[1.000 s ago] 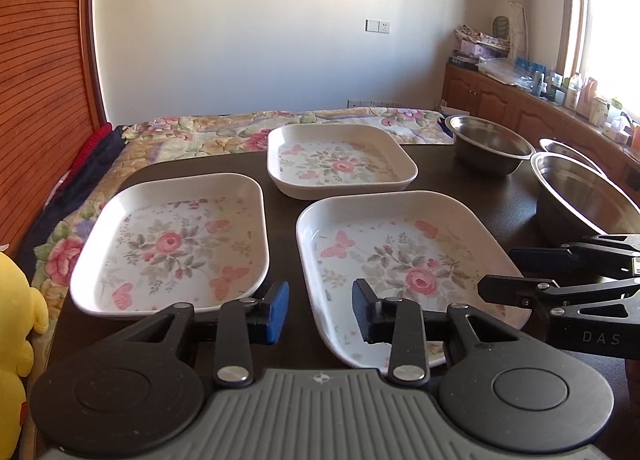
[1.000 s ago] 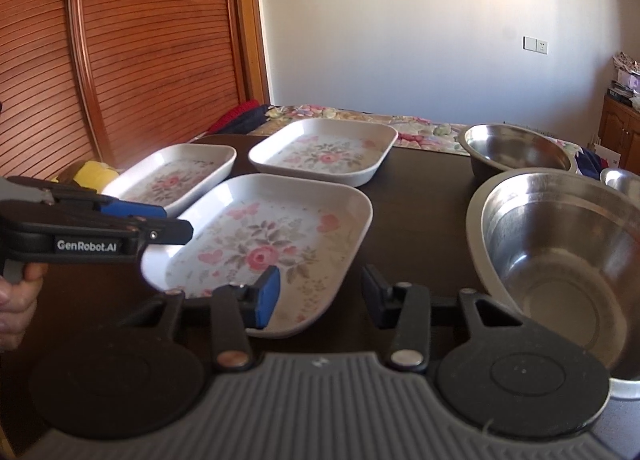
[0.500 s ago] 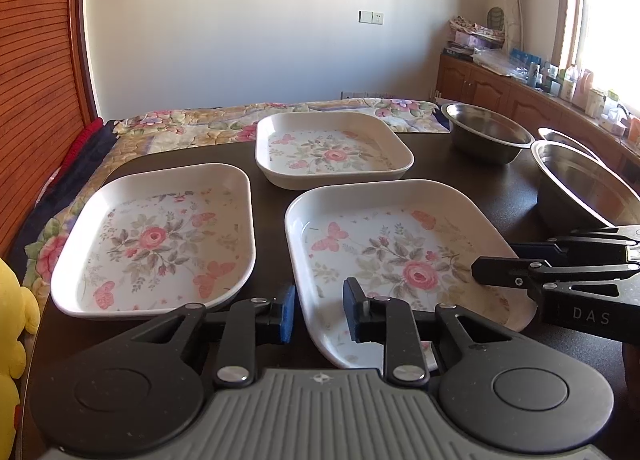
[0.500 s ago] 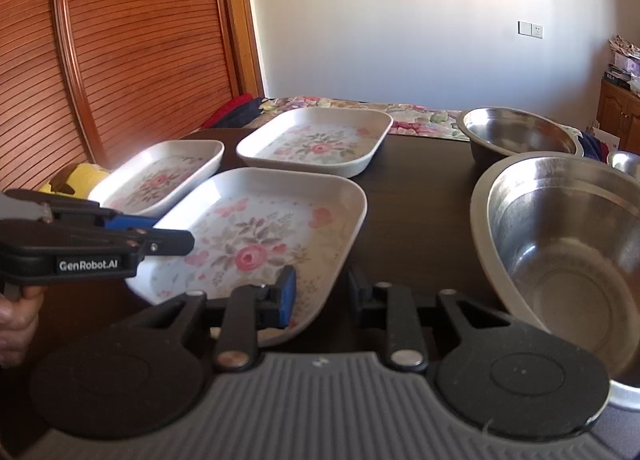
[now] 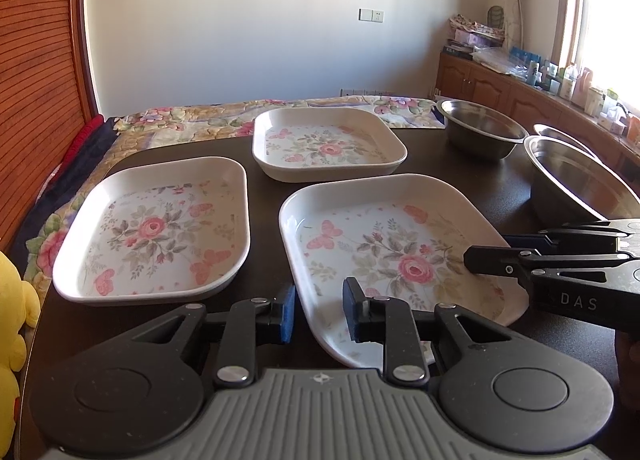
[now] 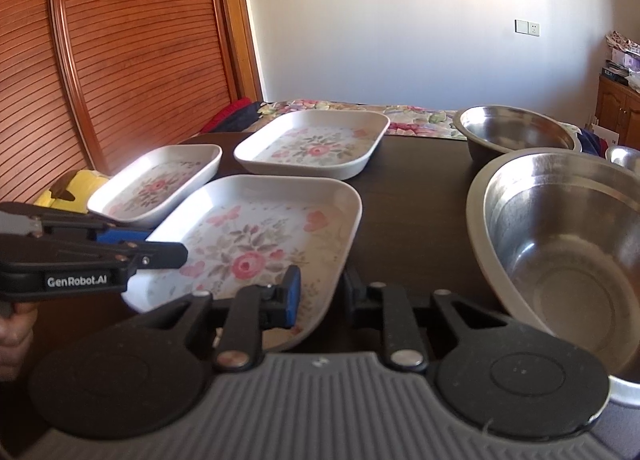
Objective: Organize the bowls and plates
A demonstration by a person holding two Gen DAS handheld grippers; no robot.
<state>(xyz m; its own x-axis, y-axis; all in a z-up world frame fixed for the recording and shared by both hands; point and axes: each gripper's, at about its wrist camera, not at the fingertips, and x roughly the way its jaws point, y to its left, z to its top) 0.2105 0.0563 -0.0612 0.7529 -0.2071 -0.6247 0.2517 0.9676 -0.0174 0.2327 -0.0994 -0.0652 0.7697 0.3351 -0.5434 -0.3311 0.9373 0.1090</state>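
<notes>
Three white floral plates lie on the dark table. The near plate (image 5: 400, 244) (image 6: 260, 236) has both grippers on it. My left gripper (image 5: 318, 312) (image 6: 164, 246) is shut on its near left rim, blue pad outside, black pad inside. My right gripper (image 6: 320, 294) (image 5: 488, 248) has its jaws closing on the near right rim, blue pad inside and black pad outside, both against the wall. The left plate (image 5: 160, 228) (image 6: 160, 184) and the far plate (image 5: 328, 144) (image 6: 316, 144) lie untouched. A large steel bowl (image 6: 560, 244) (image 5: 580, 180) stands right of the near plate.
A second steel bowl (image 5: 480, 132) (image 6: 516, 132) stands at the back right, a third bowl (image 5: 560, 132) behind the large one. A yellow plush toy (image 5: 12, 320) sits off the table's left edge. A floral bedspread (image 5: 200, 120) lies beyond the table. A hand (image 6: 16, 332) holds the left gripper.
Both grippers' jaws have narrowed from wide apart onto the near plate's rim, one on each near corner. The plates and bowls have stayed where they were.
</notes>
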